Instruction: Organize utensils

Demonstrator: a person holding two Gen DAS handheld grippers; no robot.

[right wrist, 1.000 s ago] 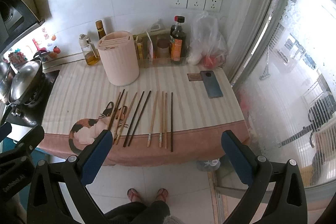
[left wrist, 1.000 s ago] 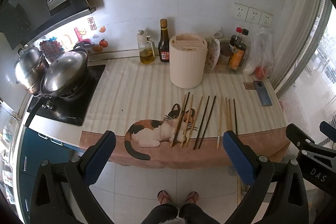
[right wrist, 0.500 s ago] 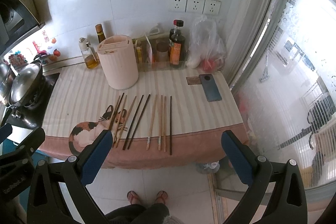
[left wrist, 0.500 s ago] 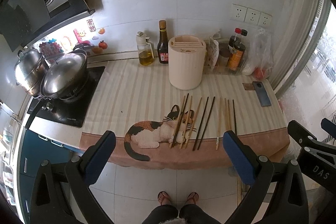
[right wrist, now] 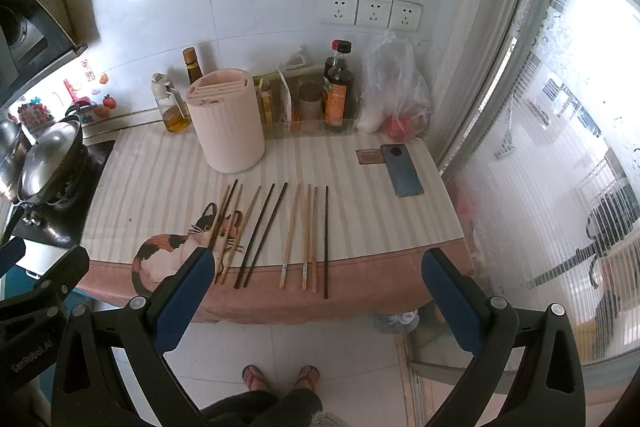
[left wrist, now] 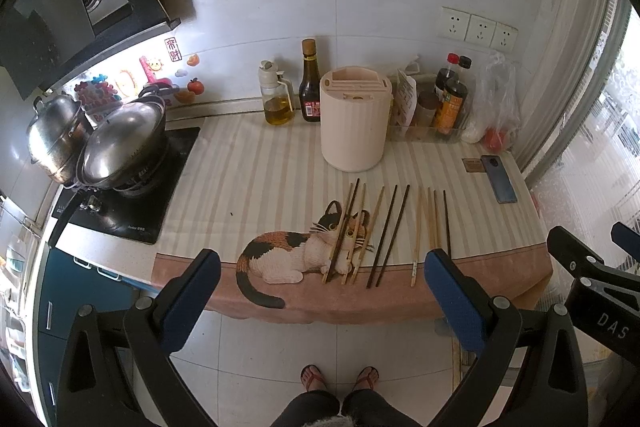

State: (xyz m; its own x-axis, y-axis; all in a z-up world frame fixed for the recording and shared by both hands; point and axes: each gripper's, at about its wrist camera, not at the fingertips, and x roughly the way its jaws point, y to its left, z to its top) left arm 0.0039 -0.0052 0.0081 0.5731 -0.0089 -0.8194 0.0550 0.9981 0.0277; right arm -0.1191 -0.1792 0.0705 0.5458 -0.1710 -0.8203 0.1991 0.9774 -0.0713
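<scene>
Little change is noted against the views of a second ago: the chopsticks (right wrist: 276,231) lie in the same spread and order on the worktop (right wrist: 360,219), and none has been lifted. The cameras are seen to have shifted only slightly, the counter sitting marginally higher in frame in both views. The task is therefore judged to be at its very start, with nothing yet sorted.

Left hand-held gripper (left wrist: 322,291): held out over the floor, short of the worktop edge, its blue pads spread wide, nothing between them. Right hand-held gripper (right wrist: 318,289): likewise wide open and empty, at about the same standoff. Each is glimpsed at the edge of the other's view.

The chopsticks are laid roughly parallel, running from the near edge of the cloth (left wrist: 248,167) toward the holder (left wrist: 355,119). The leftmost group is seen overlapping the cat picture (left wrist: 304,247) and crossing at shallow angles; a dark pair lies just right of it; further right are pale ones and a single dark one. The count appears to be about ten, though the crossed sticks on the left cannot be separated with confidence.

The holder stands upright beyond the far tips, near but not touching them, its slotted top empty as far as can be seen. A phone (right wrist: 402,167) lies well to the right, clear of the sticks.

Judgement: a first pick is still required; the separated right-hand sticks are likely easier to take than the crossed ones.
</scene>
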